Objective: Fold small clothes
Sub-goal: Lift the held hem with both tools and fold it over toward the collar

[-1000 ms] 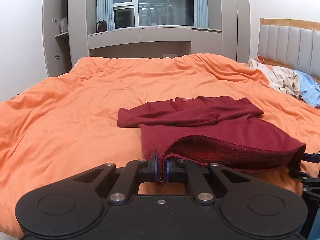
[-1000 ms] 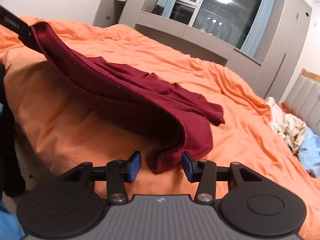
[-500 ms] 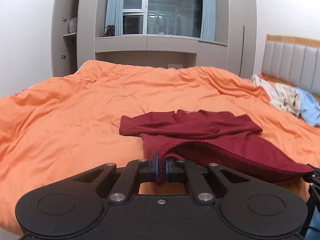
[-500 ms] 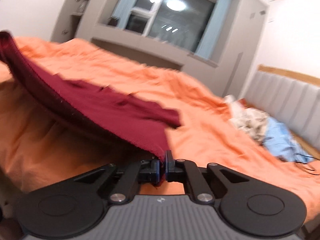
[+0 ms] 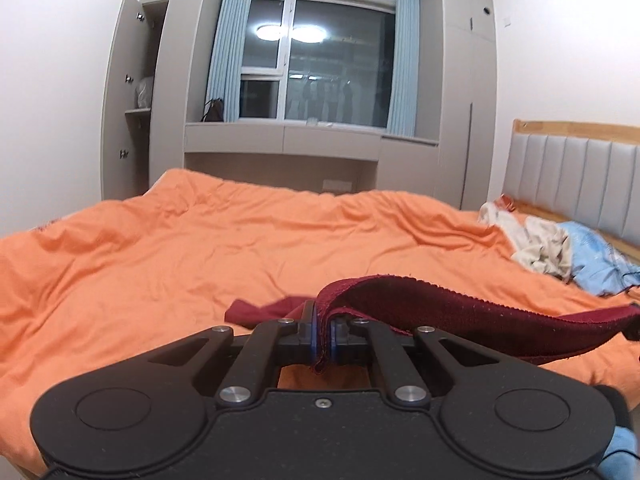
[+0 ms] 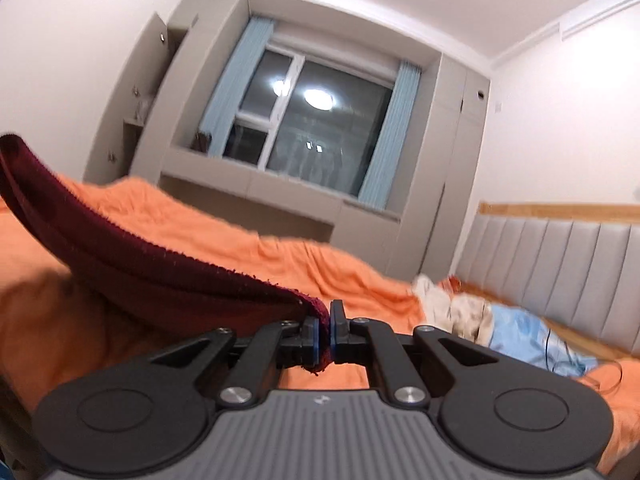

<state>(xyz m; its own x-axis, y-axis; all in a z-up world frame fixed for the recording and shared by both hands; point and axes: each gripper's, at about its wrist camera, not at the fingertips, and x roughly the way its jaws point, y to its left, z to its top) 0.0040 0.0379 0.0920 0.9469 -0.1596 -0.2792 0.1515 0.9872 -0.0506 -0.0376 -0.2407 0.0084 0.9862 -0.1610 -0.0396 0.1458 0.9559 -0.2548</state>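
A dark red knit top [image 5: 460,316] hangs by its hem between my two grippers above the orange bed [image 5: 200,248]. My left gripper [image 5: 323,336] is shut on one corner of the hem. My right gripper [image 6: 325,336] is shut on the other corner, and the top [image 6: 132,256] stretches away to the left from it. Part of the garment [image 5: 260,309] still lies on the duvet beyond the left gripper. Most of its body is hidden behind the lifted hem.
A pile of cream and light blue clothes [image 5: 560,252] lies by the grey padded headboard [image 5: 580,184] at the right; it also shows in the right wrist view [image 6: 500,324]. Grey cabinets and a window [image 5: 320,80] stand behind the bed.
My right gripper closed on the hem corner. Both grippers have since risen, lifting the hem off the duvet, so both views now tilt up toward the window.
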